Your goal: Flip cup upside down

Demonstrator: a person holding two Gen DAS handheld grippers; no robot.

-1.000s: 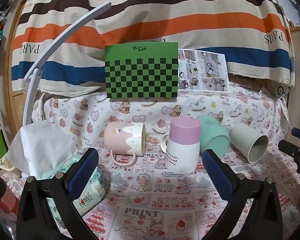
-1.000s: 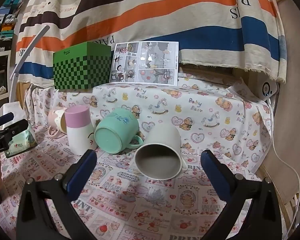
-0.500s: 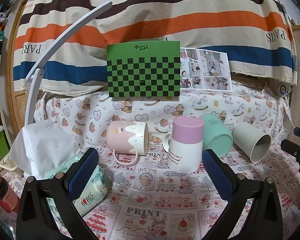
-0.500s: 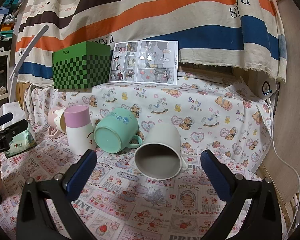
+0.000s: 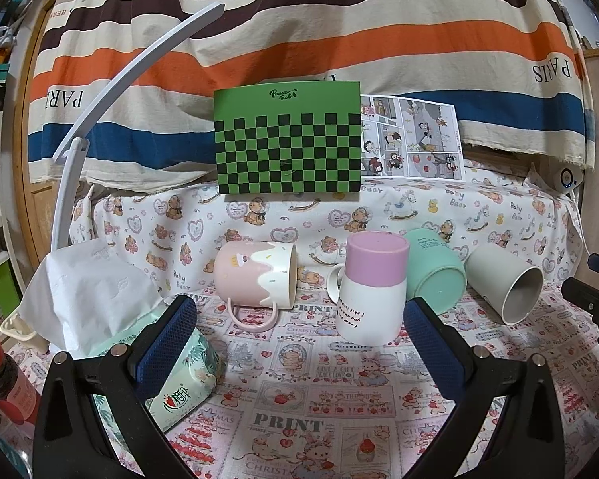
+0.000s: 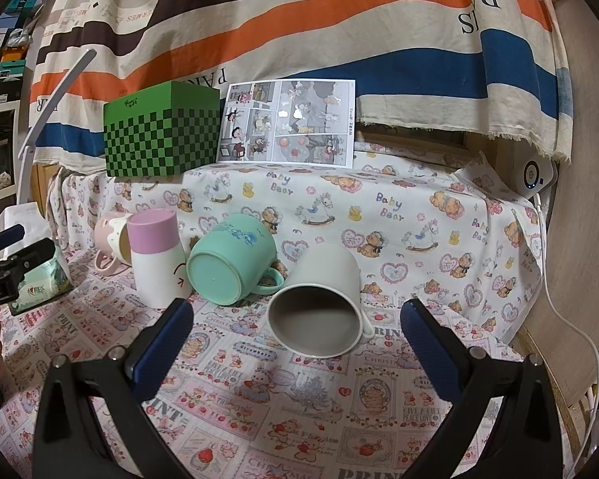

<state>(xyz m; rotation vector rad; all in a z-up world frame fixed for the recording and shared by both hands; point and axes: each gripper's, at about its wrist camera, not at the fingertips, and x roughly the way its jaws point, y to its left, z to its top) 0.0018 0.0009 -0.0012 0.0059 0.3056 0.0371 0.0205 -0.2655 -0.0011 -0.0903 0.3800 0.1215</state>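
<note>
while a striped cloth [image 6: 299, 20] hangs behind the patterned worktop [image 6: 299, 407], a green checkered box [image 6: 161, 131] sits at its back edge. nearer the front, the grey cup [image 6: 319, 311] lies on its side, mouth and long axis facing the right gripper [image 6: 295, 343], which is spread wide and empty. the left gripper [image 5: 299, 335], equally wide and empty, faces the pink-topped mug [image 5: 371, 287] instead.

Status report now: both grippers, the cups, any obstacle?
Left gripper open, empty. Right gripper open, facing grey cup on its side. Pink-and-white cup already inverted. Mint cup lies close beside grey.
</note>
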